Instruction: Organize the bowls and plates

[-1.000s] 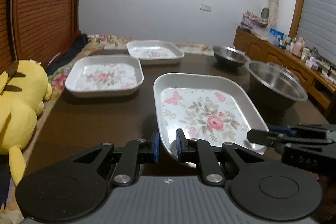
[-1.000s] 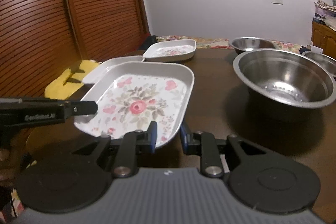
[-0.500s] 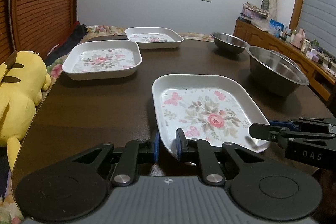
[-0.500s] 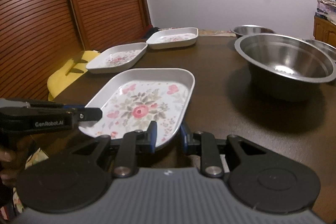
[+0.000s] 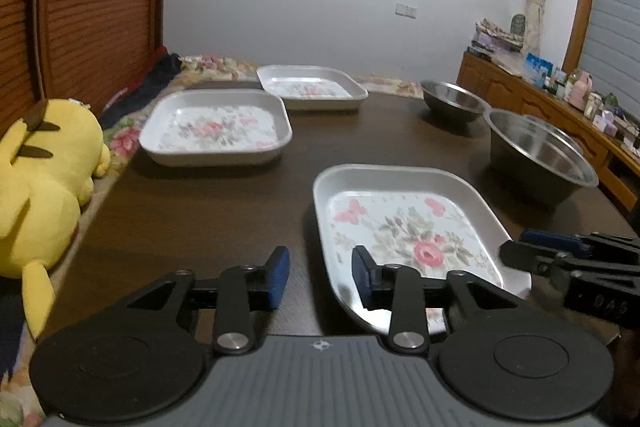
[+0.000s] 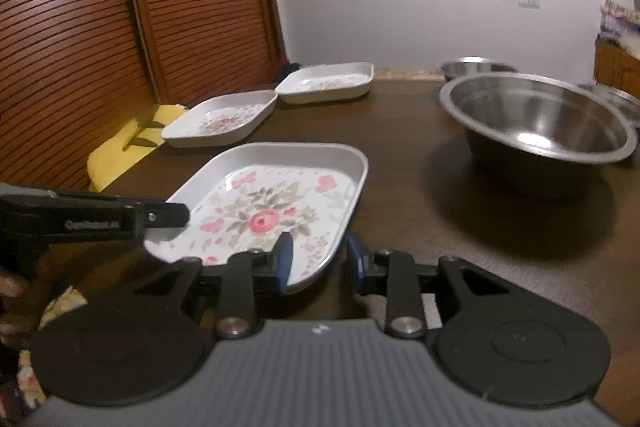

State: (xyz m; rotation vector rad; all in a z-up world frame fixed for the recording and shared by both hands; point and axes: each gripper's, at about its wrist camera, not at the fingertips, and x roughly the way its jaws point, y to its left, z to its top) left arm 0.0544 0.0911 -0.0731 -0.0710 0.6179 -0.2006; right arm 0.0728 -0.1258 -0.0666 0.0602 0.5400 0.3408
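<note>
Both grippers have just been opening, each with the near rim of the white rectangular floral plate (image 5: 404,227) loose between its parted pads. The left gripper (image 5: 320,277) straddles the plate's near-left corner, the right gripper (image 6: 318,263) its near-right corner. The plate lies flat on the dark wooden table (image 5: 200,211), long axis running away from both. Its nearest edge is hidden behind the gripper bodies. Beyond the plate sit two matching plates; right of it, steel bowls.

Three floral plates (image 5: 404,227) and steel bowls (image 6: 536,123) lie apart on table
</note>
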